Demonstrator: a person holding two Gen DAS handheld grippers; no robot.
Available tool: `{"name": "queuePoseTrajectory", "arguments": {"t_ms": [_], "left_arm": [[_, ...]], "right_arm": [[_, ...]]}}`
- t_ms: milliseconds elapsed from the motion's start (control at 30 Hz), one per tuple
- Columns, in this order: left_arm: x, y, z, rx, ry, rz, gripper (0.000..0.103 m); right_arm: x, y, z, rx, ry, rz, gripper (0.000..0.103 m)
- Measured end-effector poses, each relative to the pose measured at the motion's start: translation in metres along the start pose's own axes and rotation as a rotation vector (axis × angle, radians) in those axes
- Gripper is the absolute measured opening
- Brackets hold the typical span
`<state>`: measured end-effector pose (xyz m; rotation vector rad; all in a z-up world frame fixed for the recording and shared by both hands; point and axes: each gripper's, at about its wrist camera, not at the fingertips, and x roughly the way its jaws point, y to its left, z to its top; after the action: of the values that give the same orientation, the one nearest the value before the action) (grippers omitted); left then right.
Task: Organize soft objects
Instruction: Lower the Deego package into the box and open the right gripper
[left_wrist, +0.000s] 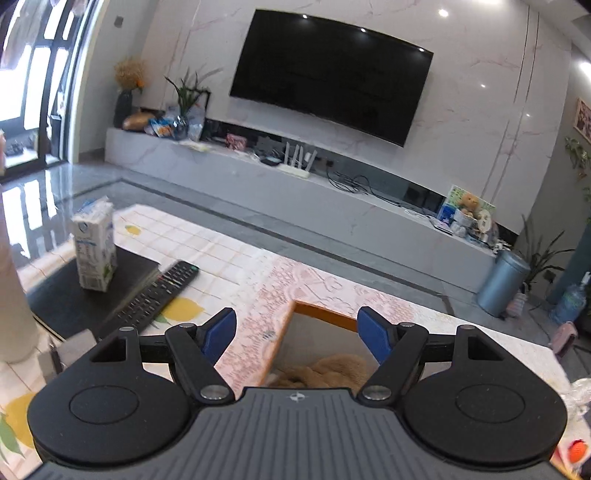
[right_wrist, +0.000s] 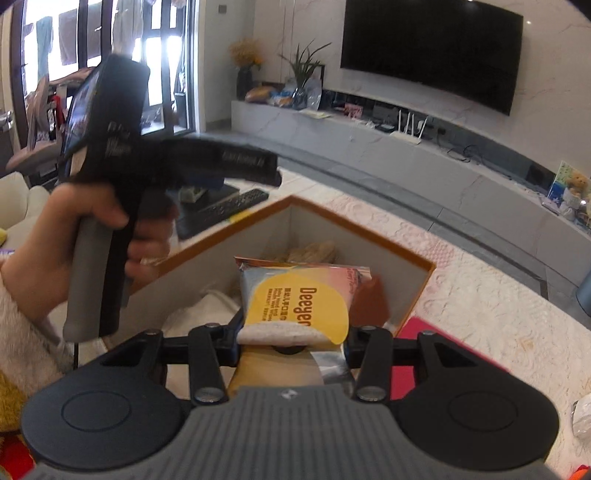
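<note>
Over the orange-rimmed grey cardboard box (right_wrist: 413, 291), my right tongs (right_wrist: 291, 341) clamp the yellow-and-silver wet-wipe pack (right_wrist: 295, 310); I should lower it beside the tan plush (right_wrist: 314, 253) before releasing. My left tongs (left_wrist: 297, 334) gape wide, empty.

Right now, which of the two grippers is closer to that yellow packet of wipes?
Right. The right gripper is clamped on the wipes packet above the box; the left gripper is open and empty, off to its side.
</note>
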<state>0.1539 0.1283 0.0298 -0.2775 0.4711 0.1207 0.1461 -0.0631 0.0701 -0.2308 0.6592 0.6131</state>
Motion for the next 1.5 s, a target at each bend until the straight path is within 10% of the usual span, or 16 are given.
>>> {"name": "queuePoseTrajectory", "arguments": {"t_ms": [367, 467, 1500], "left_arm": [[0.006, 0.006, -0.002, 0.000, 0.057, -0.009, 0.088], [0.010, 0.010, -0.003, -0.030, 0.092, -0.033, 0.088], [-0.019, -0.026, -0.023, 0.099, 0.087, -0.031, 0.088]], "right_arm": [[0.016, 0.024, -0.013, -0.073, 0.039, -0.027, 0.051], [0.015, 0.031, -0.012, -0.102, 0.016, -0.049, 0.098], [-0.017, 0.007, -0.010, -0.033, -0.024, -0.047, 0.098]]}}
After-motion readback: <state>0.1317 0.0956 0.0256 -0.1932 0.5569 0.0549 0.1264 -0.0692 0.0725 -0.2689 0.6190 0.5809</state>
